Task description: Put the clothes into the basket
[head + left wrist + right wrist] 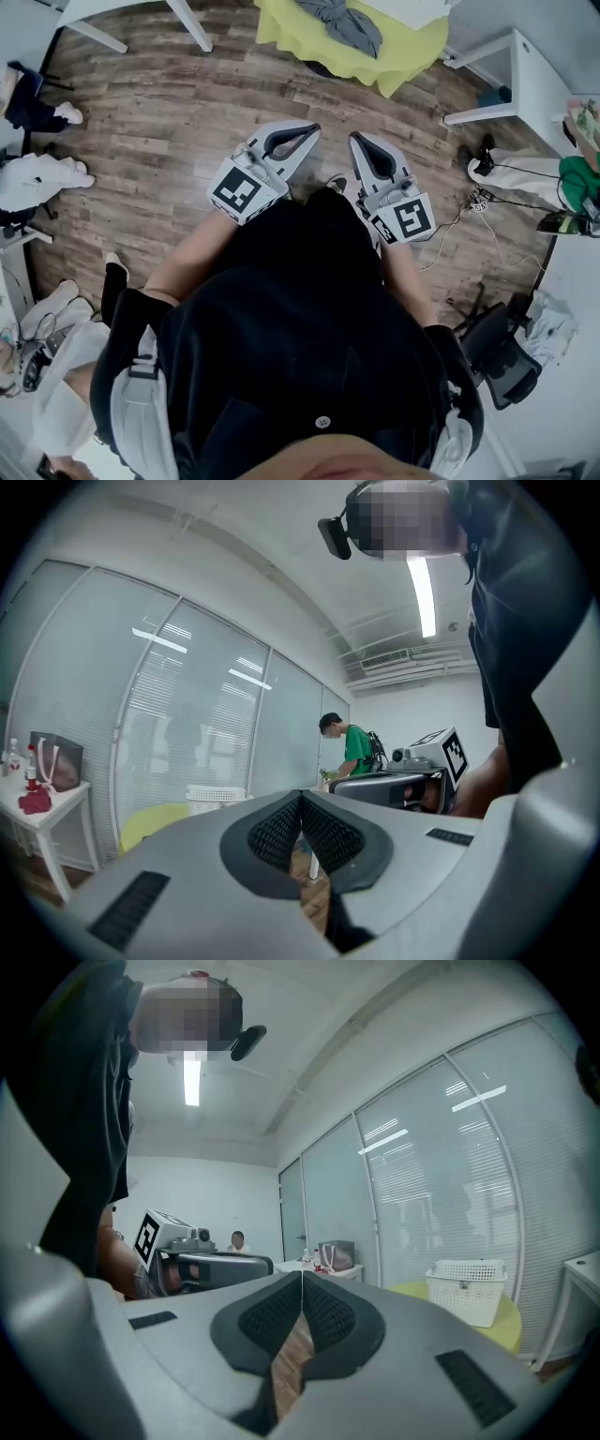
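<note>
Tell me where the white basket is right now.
The white basket stands on the yellow table at the right of the right gripper view, in front of the glass wall with blinds.

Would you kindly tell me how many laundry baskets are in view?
1: the white basket stands on the yellow table; others may be hidden from view.

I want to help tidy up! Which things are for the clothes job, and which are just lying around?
For the job: grey clothes, white basket, left claw, right claw, both shut and empty.
Just lying about: floor cables, black chair, bag.
</note>
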A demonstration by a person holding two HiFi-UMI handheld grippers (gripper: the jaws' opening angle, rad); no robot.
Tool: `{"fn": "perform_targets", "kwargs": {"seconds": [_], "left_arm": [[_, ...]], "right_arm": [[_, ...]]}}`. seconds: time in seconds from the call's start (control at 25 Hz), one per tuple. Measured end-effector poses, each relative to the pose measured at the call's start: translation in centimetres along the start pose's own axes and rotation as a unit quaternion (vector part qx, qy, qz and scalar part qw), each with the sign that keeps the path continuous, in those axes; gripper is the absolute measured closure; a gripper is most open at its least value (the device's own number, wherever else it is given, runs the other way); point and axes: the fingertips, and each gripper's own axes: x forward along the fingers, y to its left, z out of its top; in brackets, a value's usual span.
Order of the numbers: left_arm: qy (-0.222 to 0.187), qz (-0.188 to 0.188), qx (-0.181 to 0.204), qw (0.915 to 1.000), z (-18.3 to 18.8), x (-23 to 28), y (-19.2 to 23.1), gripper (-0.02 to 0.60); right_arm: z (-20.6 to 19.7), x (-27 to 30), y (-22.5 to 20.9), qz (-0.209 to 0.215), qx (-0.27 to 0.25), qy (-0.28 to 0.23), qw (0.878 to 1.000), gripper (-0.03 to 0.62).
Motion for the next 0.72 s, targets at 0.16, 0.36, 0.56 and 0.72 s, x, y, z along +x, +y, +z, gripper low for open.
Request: {"fn": "perform_targets", "kwargs": {"seconds": [0.16,0.36,0.56,0.72], "left_arm": [[0.001,0.005,0.004,1.0,-0.2,1.7,2.2,0.572],[0.014,0.017,0.017,0.9996,-0.1,5.0,5.0,0.571],[0.014,0.038,0.018,0.999,1.0,8.6,8.5,0.571],[0.021,0.049,0.014,0.9985,1.6,11.4,11.3,0.571]], "right_arm": [[-0.2,1.5,-2.4,0.001,0.004,-0.002,1.0,0.569],[-0.5,3.4,-6.4,0.012,0.003,-0.005,1.0,0.569],[0.2,6.3,-10.9,0.034,0.007,-0.012,0.999,0.569],[0.6,8.9,-14.9,0.05,0.008,-0.007,0.999,0.568]]}}
